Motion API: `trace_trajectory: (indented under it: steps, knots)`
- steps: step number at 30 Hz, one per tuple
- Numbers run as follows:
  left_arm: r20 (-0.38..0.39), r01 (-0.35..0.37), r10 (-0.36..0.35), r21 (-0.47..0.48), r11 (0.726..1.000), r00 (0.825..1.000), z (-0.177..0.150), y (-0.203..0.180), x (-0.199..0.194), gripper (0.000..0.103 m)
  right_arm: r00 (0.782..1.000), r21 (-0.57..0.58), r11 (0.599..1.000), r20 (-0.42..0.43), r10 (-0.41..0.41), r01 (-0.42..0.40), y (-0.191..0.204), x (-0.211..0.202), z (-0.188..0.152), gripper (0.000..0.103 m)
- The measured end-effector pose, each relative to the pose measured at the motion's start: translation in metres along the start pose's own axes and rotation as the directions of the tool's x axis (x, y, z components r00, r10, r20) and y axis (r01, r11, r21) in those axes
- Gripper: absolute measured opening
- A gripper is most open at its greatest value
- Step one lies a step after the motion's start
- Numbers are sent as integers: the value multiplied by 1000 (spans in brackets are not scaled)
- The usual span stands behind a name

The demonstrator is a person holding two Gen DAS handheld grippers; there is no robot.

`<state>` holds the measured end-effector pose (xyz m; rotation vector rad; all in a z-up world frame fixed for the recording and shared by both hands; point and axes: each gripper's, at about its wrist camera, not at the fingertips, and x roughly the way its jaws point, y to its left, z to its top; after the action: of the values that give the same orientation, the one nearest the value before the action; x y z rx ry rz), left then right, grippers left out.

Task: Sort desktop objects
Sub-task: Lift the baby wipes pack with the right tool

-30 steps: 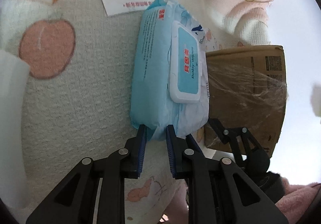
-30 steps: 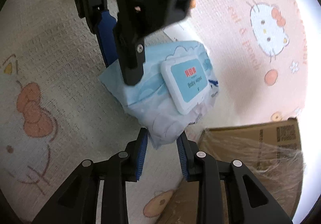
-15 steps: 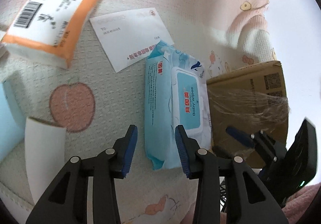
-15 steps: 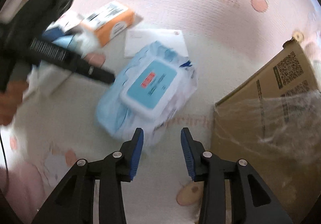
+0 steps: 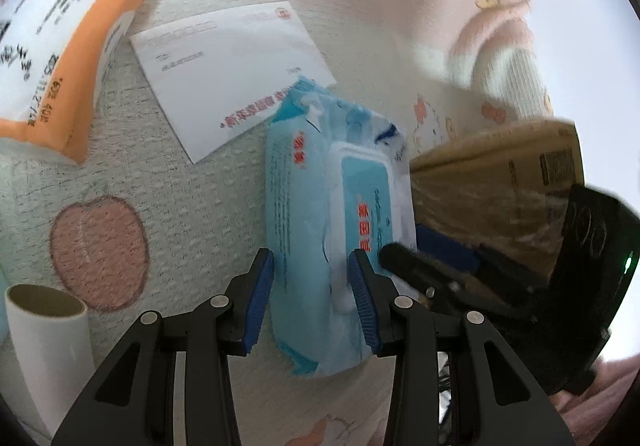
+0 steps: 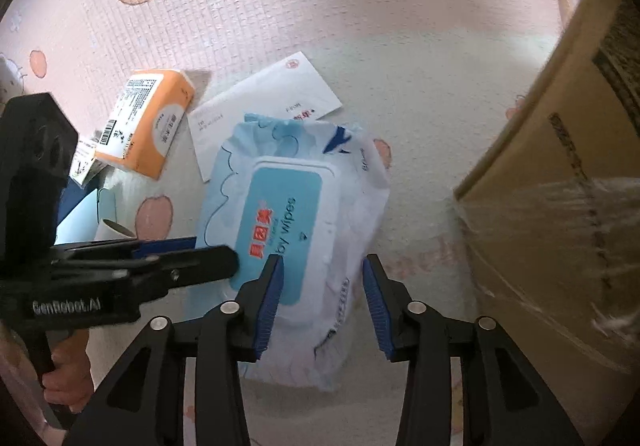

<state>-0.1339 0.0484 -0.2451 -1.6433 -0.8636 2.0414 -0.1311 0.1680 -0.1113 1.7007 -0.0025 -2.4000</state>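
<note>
Left tongs [image 5: 312, 278]: spread, jaws straddling the near end of the wipes pack [image 5: 320, 206]; pads stand beside its edges, not pressing. Right tongs [image 6: 322, 290]: jaws opening, the pack's near corner lying between them, not gripped. In the right wrist view the left tongs come in from the left, tips over the pack's near left edge; a hand [image 6: 66, 374] grips their handle.

The pack lies flat on the patterned surface [image 6: 280, 6], its far end overlapping a white envelope [image 5: 224, 62], with a cardboard box [image 6: 560, 206] just beside it to the right.

Change from a second ago: both tongs then pinched the pack and held it lifted; it is now released and resting on the surface. The right tongs have rolled and drawn back.

Pack: soft, pale blue and white, hinged lid in white and teal on top, red characters and "wipes" legible. Wrapper wrinkled.

Beyond: orange tissue pack [image 6: 148, 126] at far left, a white tube [image 5: 44, 346] at near left.
</note>
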Motion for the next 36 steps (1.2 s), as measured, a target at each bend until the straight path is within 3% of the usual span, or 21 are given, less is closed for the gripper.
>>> trace_trajectory:
  steps: [3,6,11,13,15,18,20,25,29,33,36]
  knots:
    - [1,52,-52,-61,997,999,0,8,3,37,999,43,999,-9,32,-31,-5,6,4,43]
    - [23,60,-58,-69,996,998,-6,10,1,31,997,120,991,-36,68,-64,-18,6,7,46]
    - [42,44,-42,-68,997,998,-7,4,4,29,998,162,987,-55,5,3,-23,9,5,73]
    - [51,34,-31,-60,998,998,-7,2,5,29,998,179,984,-57,13,-3,-25,10,4,73]
    - [54,28,-25,-62,998,998,-8,0,6,29,994,203,977,-73,80,-64,-26,15,2,73]
    - [49,14,-11,-66,998,999,-11,-1,6,28,978,245,954,-75,193,-170,-25,21,-1,61]
    - [45,19,-16,-75,997,999,-15,0,6,25,981,213,963,-66,182,-164,-19,17,0,55]
    - [31,-14,16,-67,998,999,-38,1,-1,25,985,111,982,-61,160,-153,-2,12,-2,53]
    - [25,-66,67,-37,997,997,-51,-4,-8,25,975,56,976,-62,213,-209,9,12,-7,52]
    - [33,-48,52,-125,991,998,-64,16,-21,25,958,-6,960,-57,279,-280,23,10,-12,52]
    - [44,-48,55,-144,988,998,-68,23,-28,25,943,14,945,-67,326,-326,24,12,-14,52]
